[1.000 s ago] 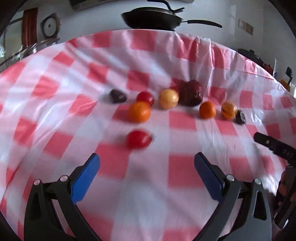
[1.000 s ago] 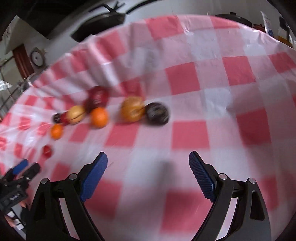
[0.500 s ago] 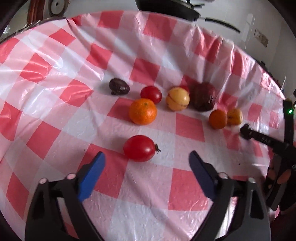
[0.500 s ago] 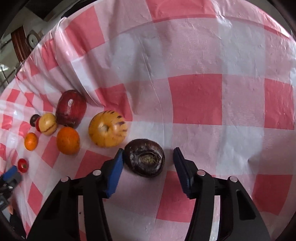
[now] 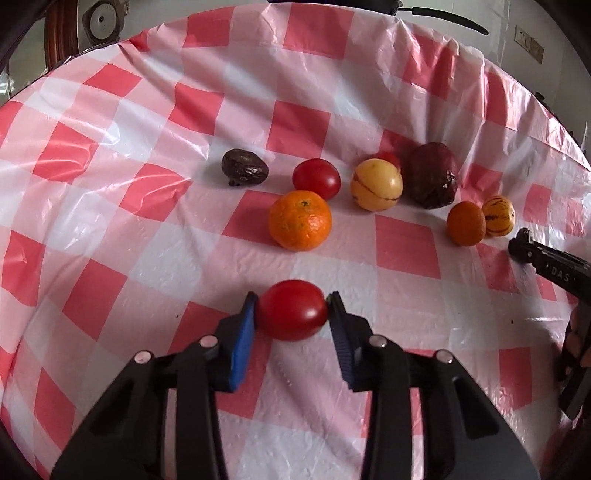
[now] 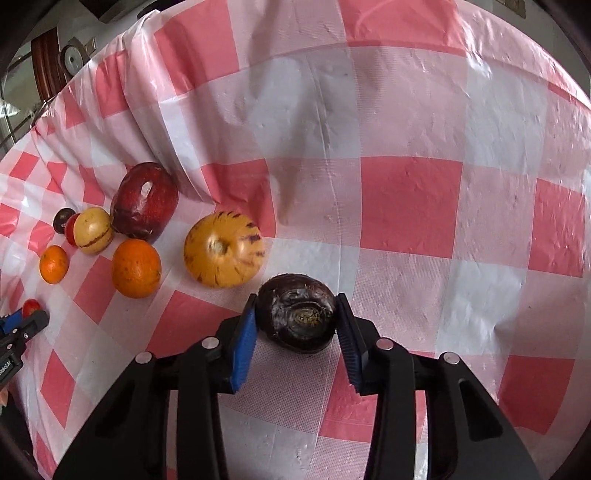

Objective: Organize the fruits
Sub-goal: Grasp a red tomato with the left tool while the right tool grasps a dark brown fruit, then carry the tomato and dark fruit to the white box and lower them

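Checked plastic tablecloth [image 5: 402, 243], creased; wall clock [image 5: 99, 20] behind

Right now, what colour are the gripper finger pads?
Blue pads, clearest in the left wrist view.

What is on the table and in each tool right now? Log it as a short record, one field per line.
surface: red-and-white checked tablecloth
left tool: shut on the near red tomato
right tool: jaws closing, pads against the dark wrinkled fruit
beside right tool: striped yellow fruit, orange
beyond left tool: large orange, second tomato
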Available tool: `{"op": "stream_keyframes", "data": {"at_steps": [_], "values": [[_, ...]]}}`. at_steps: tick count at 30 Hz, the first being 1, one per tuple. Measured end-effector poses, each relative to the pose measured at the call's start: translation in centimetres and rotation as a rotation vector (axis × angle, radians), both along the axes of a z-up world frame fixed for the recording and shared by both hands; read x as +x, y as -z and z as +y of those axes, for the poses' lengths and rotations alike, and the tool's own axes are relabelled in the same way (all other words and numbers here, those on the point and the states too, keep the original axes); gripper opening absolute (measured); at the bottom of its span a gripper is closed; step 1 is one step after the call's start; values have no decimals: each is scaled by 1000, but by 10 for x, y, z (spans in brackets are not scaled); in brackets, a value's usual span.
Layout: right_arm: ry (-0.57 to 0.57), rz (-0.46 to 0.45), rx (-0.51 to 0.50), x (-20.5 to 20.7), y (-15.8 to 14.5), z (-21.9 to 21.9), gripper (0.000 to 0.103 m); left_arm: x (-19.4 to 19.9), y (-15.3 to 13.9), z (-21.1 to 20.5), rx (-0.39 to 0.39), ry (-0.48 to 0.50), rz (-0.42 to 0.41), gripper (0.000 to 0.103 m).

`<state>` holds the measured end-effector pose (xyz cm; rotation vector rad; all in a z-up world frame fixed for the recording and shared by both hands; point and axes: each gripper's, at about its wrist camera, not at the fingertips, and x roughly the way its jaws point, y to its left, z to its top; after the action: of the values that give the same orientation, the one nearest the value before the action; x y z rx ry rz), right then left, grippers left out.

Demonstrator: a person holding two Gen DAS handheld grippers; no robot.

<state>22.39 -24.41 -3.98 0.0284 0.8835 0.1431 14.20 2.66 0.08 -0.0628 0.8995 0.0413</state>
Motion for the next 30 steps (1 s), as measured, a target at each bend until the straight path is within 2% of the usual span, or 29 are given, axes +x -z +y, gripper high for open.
{"op": "stream_keyframes", "data": {"at_steps": [10, 16, 18, 21, 23, 27, 30], "values": [[2, 6, 11, 2, -1, -8, 41, -1, -2, 4, -45, 2, -4, 39], [21, 4, 28, -5, -2, -10, 41, -5, -7, 17, -137, 13, -24, 39], [40, 4, 72, -26, -7, -8, 41, -16, -9, 19, -151, 19, -18, 39], [5, -34, 182, -73, -25, 6, 41, -42, -19, 22, -137, 20, -19, 39], [-28, -42, 216, -100, -33, 21, 41, -63, -27, 25, -141, 20, -36, 39], [-98, -52, 222, -147, -45, 57, 41, -110, -36, 39, -149, 6, -70, 39], [-150, -54, 269, -179, -51, 82, 41, -147, -41, 59, -185, -14, -91, 39]]}}
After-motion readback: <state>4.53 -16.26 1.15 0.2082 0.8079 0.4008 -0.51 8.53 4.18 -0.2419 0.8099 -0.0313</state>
